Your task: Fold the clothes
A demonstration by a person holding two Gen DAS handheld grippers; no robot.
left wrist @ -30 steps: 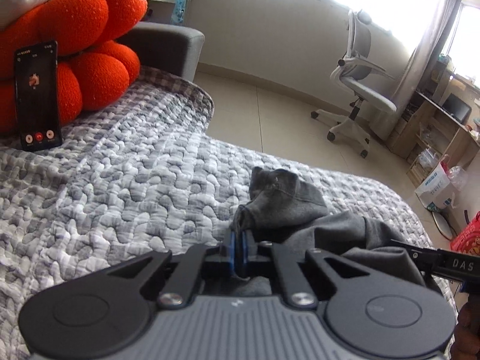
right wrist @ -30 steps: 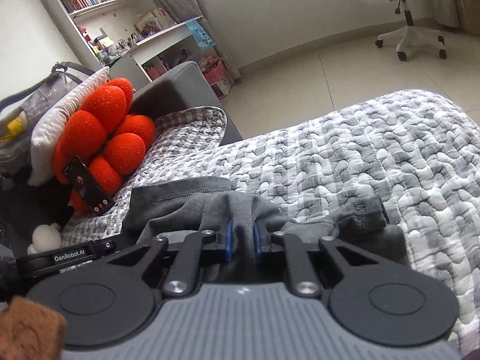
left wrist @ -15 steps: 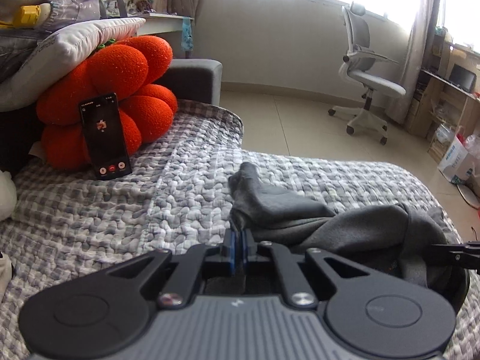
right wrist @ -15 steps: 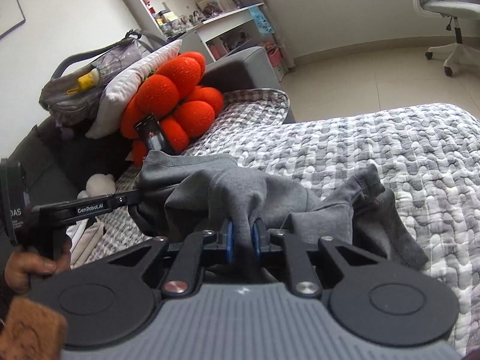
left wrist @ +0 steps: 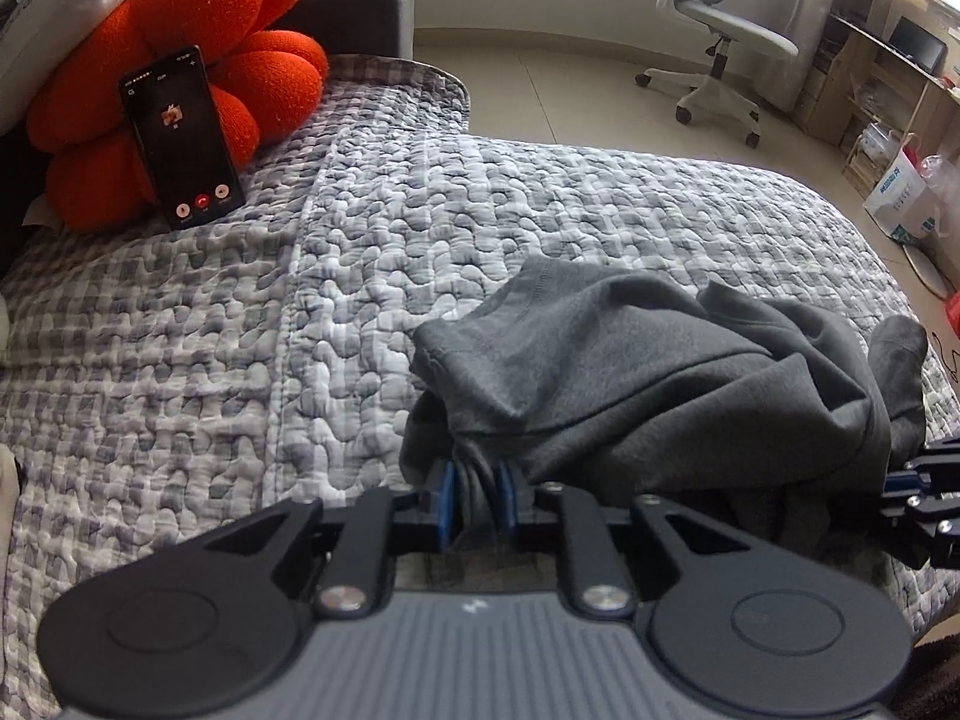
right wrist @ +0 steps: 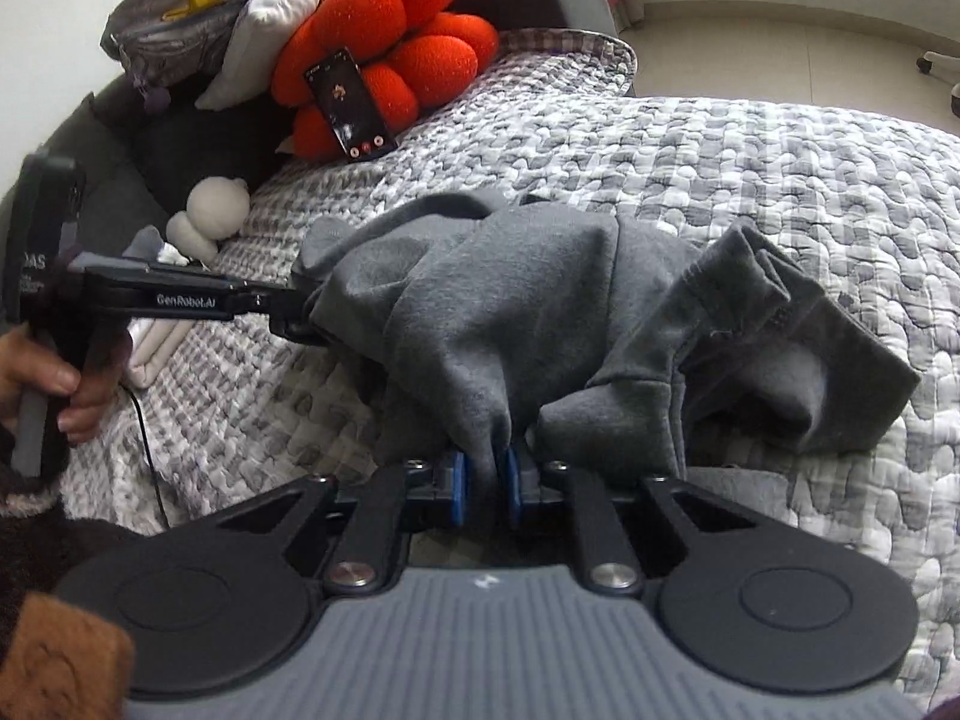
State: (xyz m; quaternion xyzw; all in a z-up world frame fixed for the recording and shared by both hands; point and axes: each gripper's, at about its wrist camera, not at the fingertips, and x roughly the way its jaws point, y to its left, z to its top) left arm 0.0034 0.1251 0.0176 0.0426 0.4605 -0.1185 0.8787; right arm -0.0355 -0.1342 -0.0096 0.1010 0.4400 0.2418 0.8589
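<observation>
The left gripper (left wrist: 475,497) has just been opening: its blue fingers (left wrist: 443,495) now stand a little apart, with a bunched fold of the grey garment (left wrist: 630,384) between them, where half a second ago they were pinched tight on it. Whether the pads press on the cloth I cannot tell. I read this as the left side letting go of its corner, so one fold looks about finished. The right gripper (right wrist: 485,483) has its fingers narrow and clamped on a gather of the same garment, which lies crumpled in a heap just ahead of both pairs of fingers, a cuffed end flopped out to the right of the right fingers.

The garment rests on a bed with a grey-and-white quilted cover (left wrist: 240,360). Well beyond the left fingers, up and to the left, a phone (left wrist: 182,138) leans against an orange cushion (left wrist: 198,30). Far ahead to the right stands a white office chair (left wrist: 720,30) on a pale floor
</observation>
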